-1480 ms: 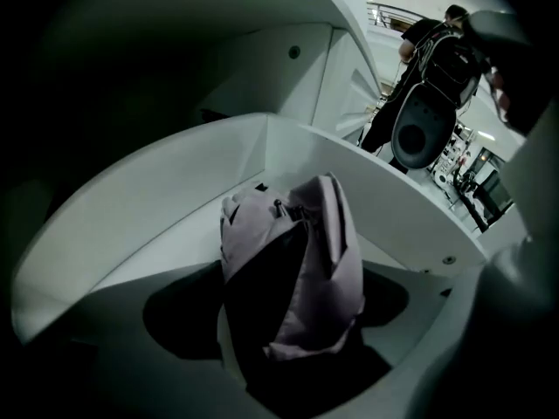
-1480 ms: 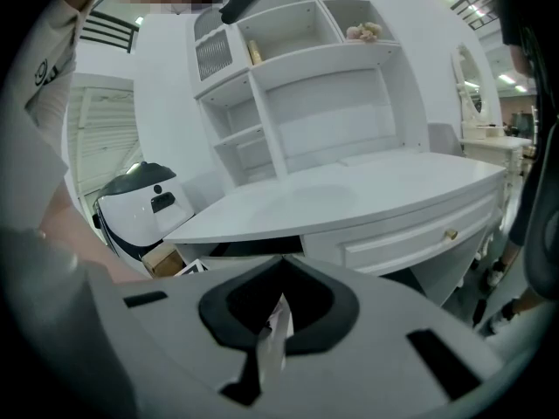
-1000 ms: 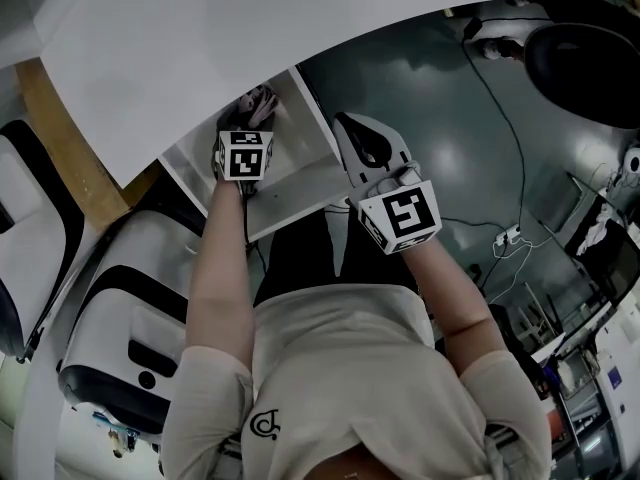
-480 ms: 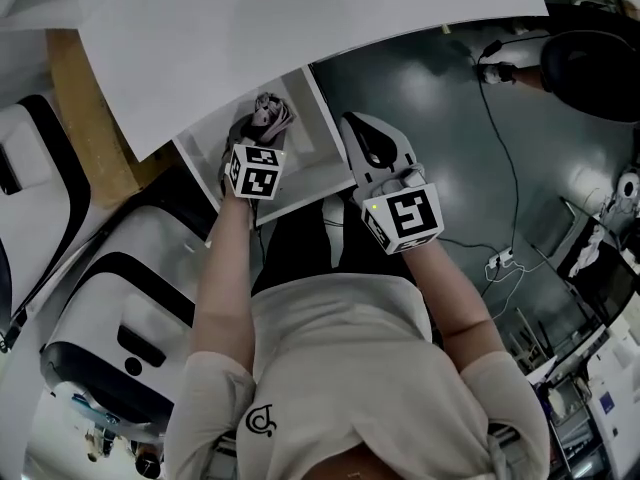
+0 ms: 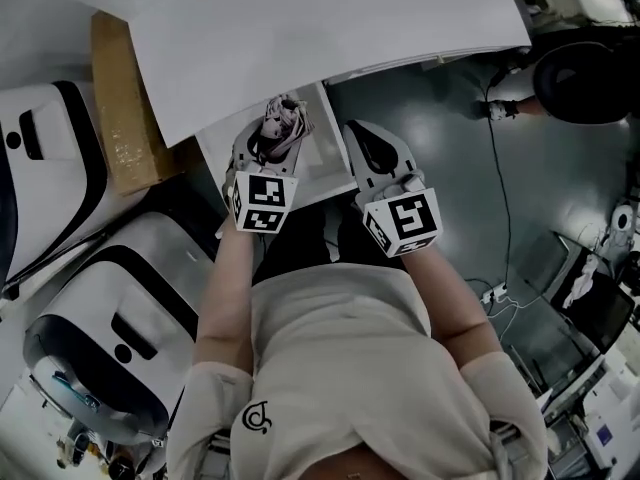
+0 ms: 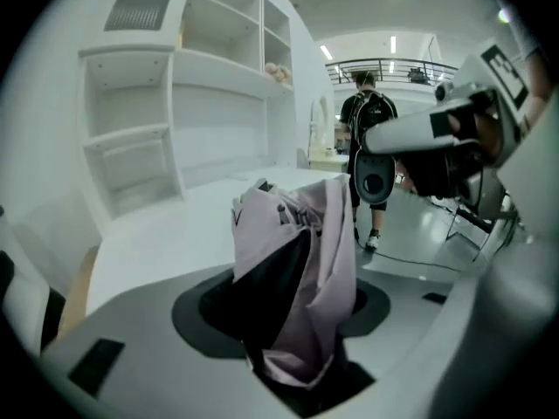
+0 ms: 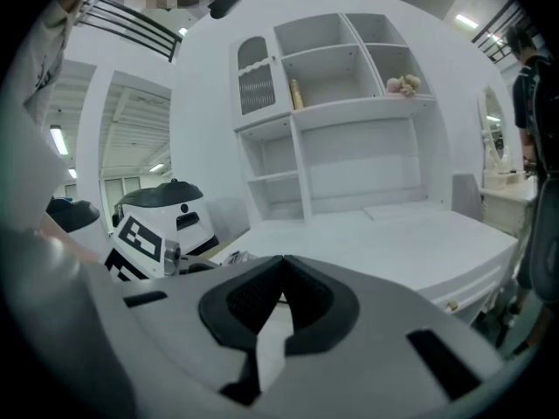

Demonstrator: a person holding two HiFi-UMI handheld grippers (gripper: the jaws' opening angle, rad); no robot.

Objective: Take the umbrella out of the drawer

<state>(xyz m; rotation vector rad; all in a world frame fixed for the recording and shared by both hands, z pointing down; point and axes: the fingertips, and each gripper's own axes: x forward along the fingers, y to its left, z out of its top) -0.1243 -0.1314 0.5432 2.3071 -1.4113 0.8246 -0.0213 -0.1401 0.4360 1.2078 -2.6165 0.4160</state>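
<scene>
Across the top of the head view spreads the white desk (image 5: 330, 28), the largest thing in sight. In the right gripper view a white shelf unit (image 7: 349, 120) rises from its far side. White machines with black trim (image 5: 110, 308) fill the lower left of the head view. Under the desk's near edge, at upper centre, the white drawer (image 5: 328, 163) stands pulled out.

Over the drawer's left half is the left gripper (image 5: 270, 140). Its jaws have just been closing and are clamped partway on the folded umbrella (image 5: 285, 118). This pale pink and black bundle pokes out past the fingertips, with the desk top showing behind it in the left gripper view.

Just right of the drawer, the right gripper (image 5: 360, 138) has its jaws meeting at the tips, with nothing between them.
</scene>
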